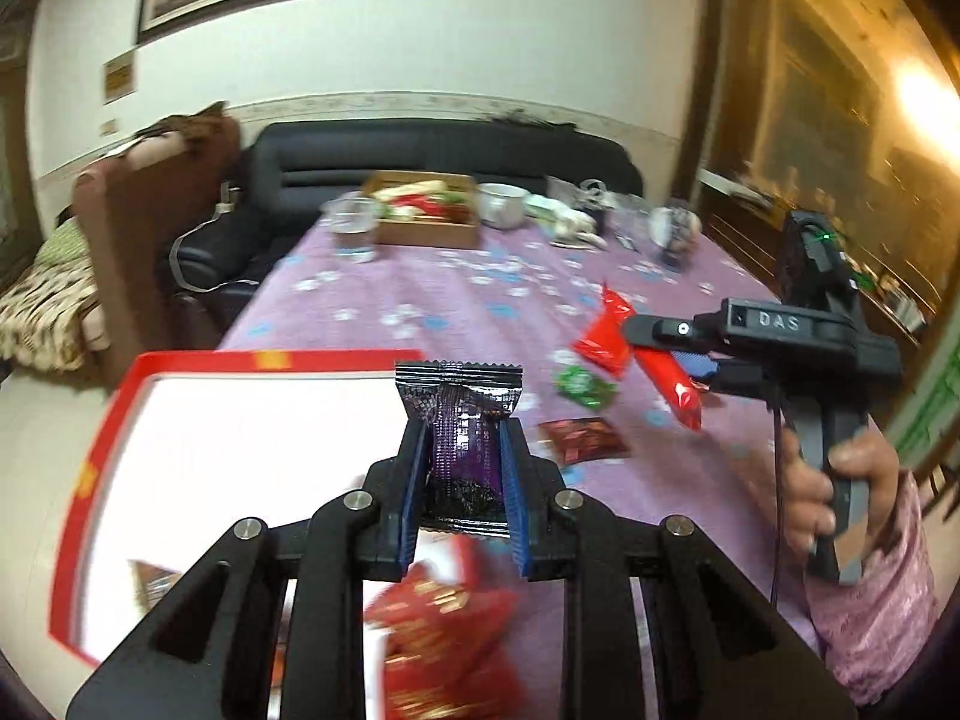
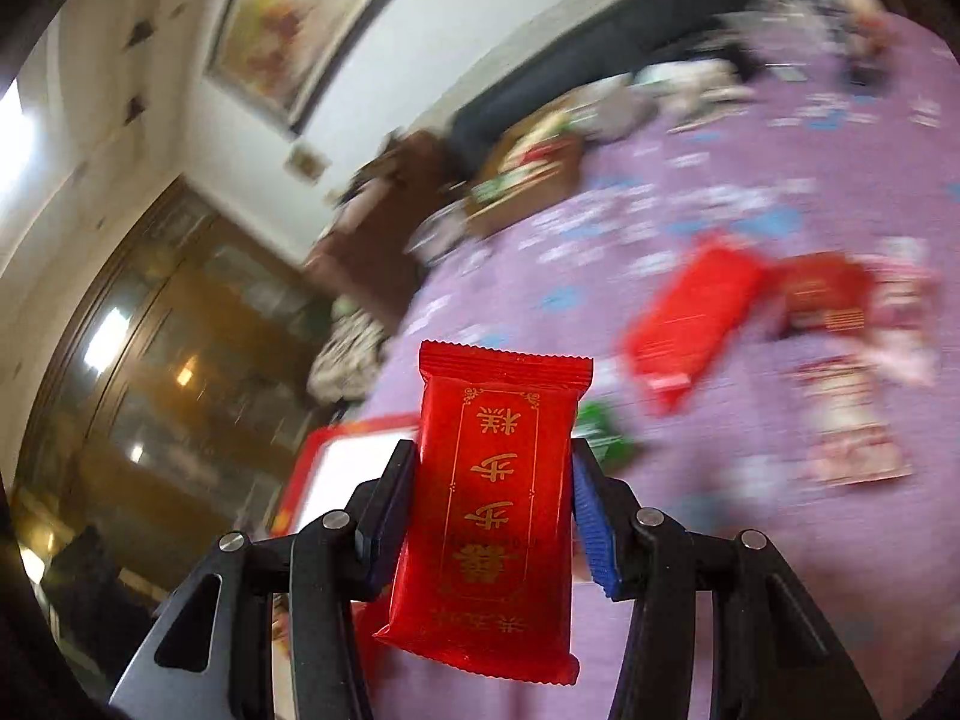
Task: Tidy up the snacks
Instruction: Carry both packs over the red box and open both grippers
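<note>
Two hand-held grippers each clamp a snack packet above a bench covered in purple cloth.

The bench [image 1: 456,306] fills both views under a flowered purple cloth. At its near left edge lies a red-rimmed white tray [image 1: 240,420], with blurred red packets [image 1: 447,630] close below the camera. Loose on the cloth to the right lie a red packet [image 2: 690,318], a small green packet [image 1: 583,385] and a dark red packet [image 1: 585,438]. The left hand-held gripper [image 1: 462,450] is closed on an upright purple-black packet [image 1: 459,420] over the tray's edge. The right hand-held gripper [image 2: 492,480], held by a hand [image 1: 840,492], pinches a red packet with gold lettering [image 2: 492,492].
</note>
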The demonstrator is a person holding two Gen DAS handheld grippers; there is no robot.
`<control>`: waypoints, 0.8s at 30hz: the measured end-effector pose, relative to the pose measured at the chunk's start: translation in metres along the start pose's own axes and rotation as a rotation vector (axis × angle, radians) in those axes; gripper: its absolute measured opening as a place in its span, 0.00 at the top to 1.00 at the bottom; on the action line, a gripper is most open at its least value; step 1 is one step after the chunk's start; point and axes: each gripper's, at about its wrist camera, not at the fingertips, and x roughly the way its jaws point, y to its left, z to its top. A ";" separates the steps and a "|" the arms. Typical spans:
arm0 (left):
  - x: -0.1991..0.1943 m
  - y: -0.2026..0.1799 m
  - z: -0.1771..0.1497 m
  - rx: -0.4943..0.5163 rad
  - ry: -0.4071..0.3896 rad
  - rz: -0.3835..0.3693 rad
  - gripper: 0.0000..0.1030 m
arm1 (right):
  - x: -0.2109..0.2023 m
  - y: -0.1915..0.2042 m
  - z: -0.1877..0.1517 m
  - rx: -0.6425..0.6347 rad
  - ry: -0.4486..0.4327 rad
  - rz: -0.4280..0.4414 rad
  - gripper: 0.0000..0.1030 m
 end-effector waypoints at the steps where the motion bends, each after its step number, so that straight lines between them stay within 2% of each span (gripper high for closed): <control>1: -0.001 0.007 -0.002 -0.012 -0.002 0.011 0.79 | 0.009 0.011 -0.003 -0.016 0.014 0.020 0.52; 7: -0.005 0.046 -0.022 -0.089 0.012 0.060 0.79 | 0.062 0.085 -0.029 -0.130 0.090 0.131 0.52; 11: -0.005 0.064 -0.032 -0.131 0.024 0.080 0.79 | 0.089 0.115 -0.047 -0.173 0.140 0.158 0.52; 17: -0.010 0.083 -0.042 -0.180 0.032 0.105 0.79 | 0.116 0.127 -0.071 -0.195 0.218 0.158 0.50; 21: -0.014 0.094 -0.044 -0.222 0.028 0.120 0.77 | 0.112 0.126 -0.072 -0.165 0.220 0.187 0.49; 24: -0.018 0.099 -0.046 -0.238 0.017 0.126 0.77 | 0.105 0.120 -0.070 -0.148 0.209 0.154 0.49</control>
